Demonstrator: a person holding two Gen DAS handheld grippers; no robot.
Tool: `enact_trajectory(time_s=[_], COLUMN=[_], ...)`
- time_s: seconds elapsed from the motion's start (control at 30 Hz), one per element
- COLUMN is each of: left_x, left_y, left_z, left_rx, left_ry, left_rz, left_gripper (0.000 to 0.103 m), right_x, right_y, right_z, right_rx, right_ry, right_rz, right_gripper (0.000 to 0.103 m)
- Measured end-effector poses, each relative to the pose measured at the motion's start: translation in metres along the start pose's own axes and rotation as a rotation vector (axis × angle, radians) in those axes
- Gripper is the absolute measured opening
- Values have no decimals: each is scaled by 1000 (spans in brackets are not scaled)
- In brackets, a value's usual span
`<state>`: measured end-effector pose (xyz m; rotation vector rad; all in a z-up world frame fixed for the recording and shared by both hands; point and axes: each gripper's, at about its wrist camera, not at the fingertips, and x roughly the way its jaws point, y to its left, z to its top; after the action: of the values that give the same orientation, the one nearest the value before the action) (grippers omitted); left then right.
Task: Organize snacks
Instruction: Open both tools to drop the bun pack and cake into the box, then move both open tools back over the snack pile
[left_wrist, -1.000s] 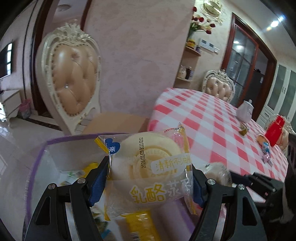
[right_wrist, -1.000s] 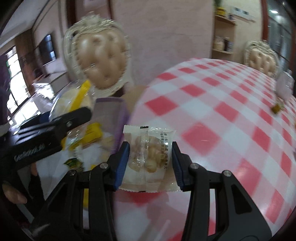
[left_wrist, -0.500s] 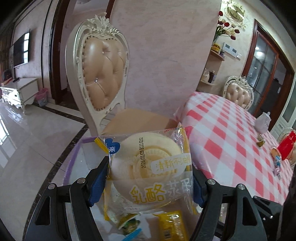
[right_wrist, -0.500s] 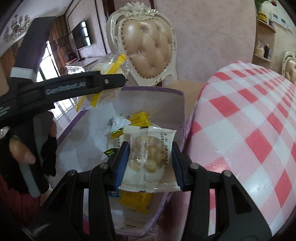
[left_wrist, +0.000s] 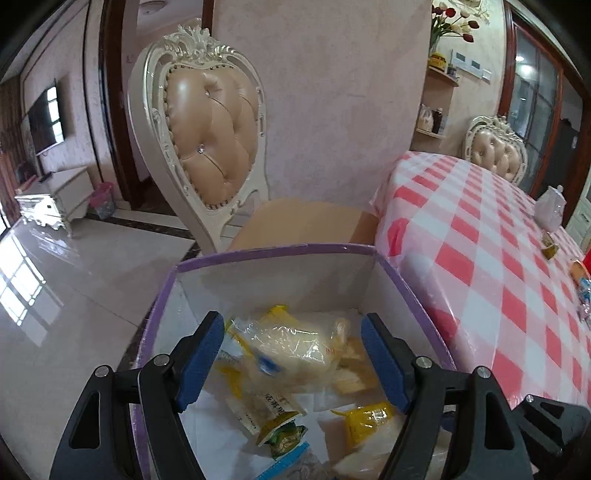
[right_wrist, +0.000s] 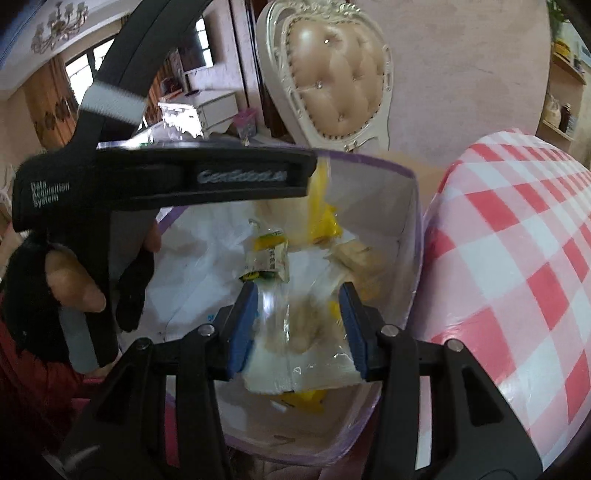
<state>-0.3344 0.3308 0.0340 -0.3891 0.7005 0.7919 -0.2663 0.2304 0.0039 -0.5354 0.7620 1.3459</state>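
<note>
I was at the drop-off step: the left gripper (left_wrist: 293, 356) stood spread and empty over the purple-rimmed box (left_wrist: 280, 252), a crinkly clear bun packet (left_wrist: 291, 350) lying among the snacks inside. The right gripper (right_wrist: 298, 325) looked spread too, its glossy snack pouch (right_wrist: 303, 350) blurred, perhaps slipping free into the box. Next I judged both needed lifting clear toward the checked tablecloth (right_wrist: 517, 258).

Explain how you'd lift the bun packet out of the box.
Come straight down from above, since the box walls block any sideways approach. The bun packet lies roughly flat on top of the other snacks, so pinch across its puffy middle, over the narrower width. The open left gripper hangs right over it, probably wide enough.
</note>
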Motion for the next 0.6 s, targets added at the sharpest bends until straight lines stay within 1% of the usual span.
enact_trajectory(time_s=[0.07,0.1,0.17,0.23,0.27,0.3,0.37,0.4,0.5,0.57,0.6], left_x=[-5,-7,-13,-17,-19,-22,-27,-30,-39,-43,-42], left_y=[-5,-9,-28,-53,-66,-85,-126,-146,-228,-295,-323], left_z=[3,5,10,15,18,20,23,23,19,11,6], left_rx=[-21,-22,7,50,67,91,154,187,309,415,462], left_ry=[-11,-17,-32,-46,-52,-60,-64,-61,-59,-53,-40], left_rz=[0,-6,-30,-71,-102,-146,-239,-282,-482,-620,-670], left_gripper=[84,84,84,84,84,85,85,85,86,87,87], right_x=[-8,-13,-27,-48,-63,-75,-109,-122,-173,-211,-228], right_y=[-5,-8,-23,-46,-65,-80,-128,-146,-215,-261,-279], right_z=[0,-1,-2,-9,-16,-22,-46,-56,-106,-147,-165], right_rx=[-3,-3,8,35,59,84,176,218,421,580,653], right_ry=[-16,-24,-48,-70,-81,-90,-112,-116,-151,-192,-207], right_rz=[-27,-40,-80,-149,-201,-240,-340,-372,-485,-545,-573], right_gripper=[66,66,67,70,71,71,72,72,72,72,72])
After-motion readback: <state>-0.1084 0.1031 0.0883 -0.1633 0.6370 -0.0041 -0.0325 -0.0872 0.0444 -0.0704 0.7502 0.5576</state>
